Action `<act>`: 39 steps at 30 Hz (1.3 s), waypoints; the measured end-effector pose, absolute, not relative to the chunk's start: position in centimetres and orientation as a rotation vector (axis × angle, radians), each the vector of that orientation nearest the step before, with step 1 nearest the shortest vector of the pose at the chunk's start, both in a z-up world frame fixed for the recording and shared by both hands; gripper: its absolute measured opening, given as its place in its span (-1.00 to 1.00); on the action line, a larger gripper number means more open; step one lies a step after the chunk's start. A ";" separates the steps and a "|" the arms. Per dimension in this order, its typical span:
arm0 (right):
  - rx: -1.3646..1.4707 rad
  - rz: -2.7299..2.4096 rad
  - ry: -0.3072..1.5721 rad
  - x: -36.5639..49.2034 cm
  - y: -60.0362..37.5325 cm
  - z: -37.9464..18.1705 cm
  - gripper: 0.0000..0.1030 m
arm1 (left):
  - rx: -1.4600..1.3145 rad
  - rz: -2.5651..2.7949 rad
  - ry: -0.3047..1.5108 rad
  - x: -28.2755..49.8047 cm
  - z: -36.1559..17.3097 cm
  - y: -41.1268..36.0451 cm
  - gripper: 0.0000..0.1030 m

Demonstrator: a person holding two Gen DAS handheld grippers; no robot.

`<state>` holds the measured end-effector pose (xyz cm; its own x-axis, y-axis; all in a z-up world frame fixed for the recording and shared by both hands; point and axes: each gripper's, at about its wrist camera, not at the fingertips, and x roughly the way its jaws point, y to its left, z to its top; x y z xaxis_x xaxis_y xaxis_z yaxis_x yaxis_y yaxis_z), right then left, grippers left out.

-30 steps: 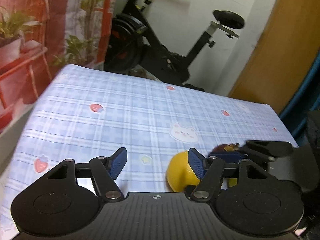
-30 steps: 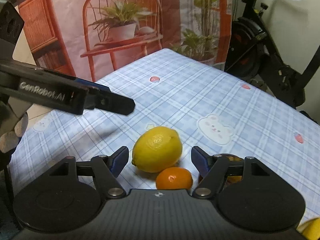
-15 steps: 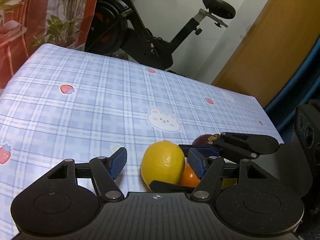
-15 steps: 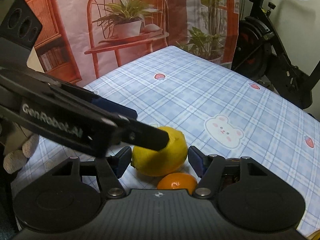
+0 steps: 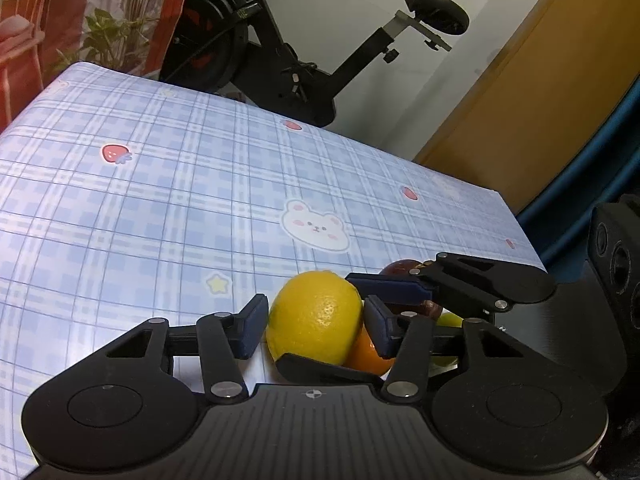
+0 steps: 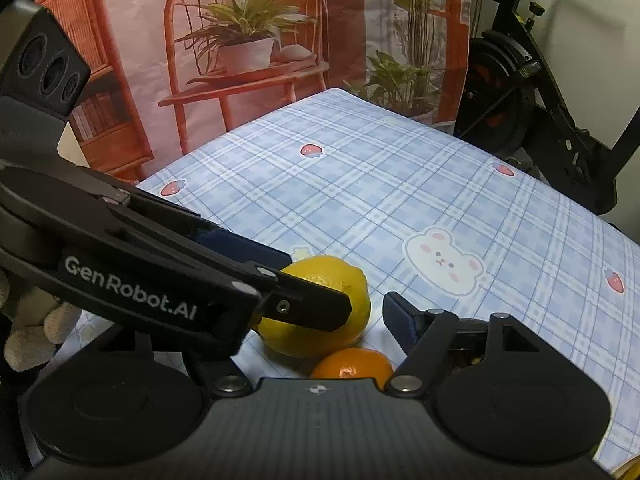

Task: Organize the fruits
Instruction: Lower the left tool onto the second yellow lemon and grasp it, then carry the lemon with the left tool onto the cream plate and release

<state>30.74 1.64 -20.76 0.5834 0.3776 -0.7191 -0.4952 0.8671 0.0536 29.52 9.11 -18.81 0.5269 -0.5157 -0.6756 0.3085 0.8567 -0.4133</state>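
A yellow lemon (image 5: 315, 321) lies on the blue plaid tablecloth (image 5: 160, 208), with an orange mandarin (image 5: 366, 354) touching its near right side. A dark purple fruit (image 5: 404, 270) and a yellow-green fruit (image 5: 450, 320) lie behind them, mostly hidden. My left gripper (image 5: 314, 324) is open, its blue pads on either side of the lemon with small gaps. My right gripper (image 6: 320, 316) is open around the same lemon (image 6: 320, 320) and mandarin (image 6: 352, 364). The left gripper's arm hides my right gripper's left finger.
An exercise bike (image 5: 280, 40) stands beyond the table's far edge. A printed backdrop of a red chair and plants (image 6: 248, 52) hangs to the left. A wooden door (image 5: 540, 80) is at the right. A yellow fruit (image 6: 630, 474) peeks in at the bottom right corner.
My left gripper has swung right and forward onto the lemon, which now sits between its pads. The right gripper has edged closer to the fruit, and the two grippers now cross.
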 end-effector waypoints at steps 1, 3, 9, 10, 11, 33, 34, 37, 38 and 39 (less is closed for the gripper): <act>-0.165 0.510 0.802 30.7 1.7 -20.8 0.41 | -0.258 -0.499 0.888 29.5 -18.8 9.1 0.07; -0.171 0.511 0.806 30.6 1.8 -20.8 0.38 | -0.266 -0.497 0.884 29.5 -18.9 9.2 0.07; -0.182 0.526 0.803 30.5 2.1 -20.9 0.28 | -0.286 -0.489 0.872 29.2 -18.7 9.8 0.02; -0.183 0.528 0.802 30.5 2.2 -20.9 0.28 | -0.289 -0.490 0.872 29.2 -18.7 9.9 0.02; -0.182 0.527 0.800 30.5 2.2 -20.9 0.28 | -0.293 -0.490 0.872 29.2 -18.7 10.0 0.02; -0.030 0.490 0.657 24.4 -1.5 -16.5 0.26 | -0.138 -0.490 0.753 24.0 -12.9 5.0 0.01; -0.020 0.485 0.653 24.0 -1.9 -16.4 0.26 | -0.130 -0.494 0.754 23.8 -12.8 4.5 0.01; 0.019 0.468 0.637 22.8 -3.3 -15.9 0.26 | -0.098 -0.508 0.749 23.1 -12.1 2.9 0.01; 0.034 0.461 0.628 22.3 -3.9 -15.7 0.26 | -0.086 -0.512 0.745 22.9 -11.7 2.2 0.01; 0.046 0.454 0.619 21.8 -4.3 -15.5 0.26 | -0.076 -0.516 0.739 22.7 -11.5 1.7 0.02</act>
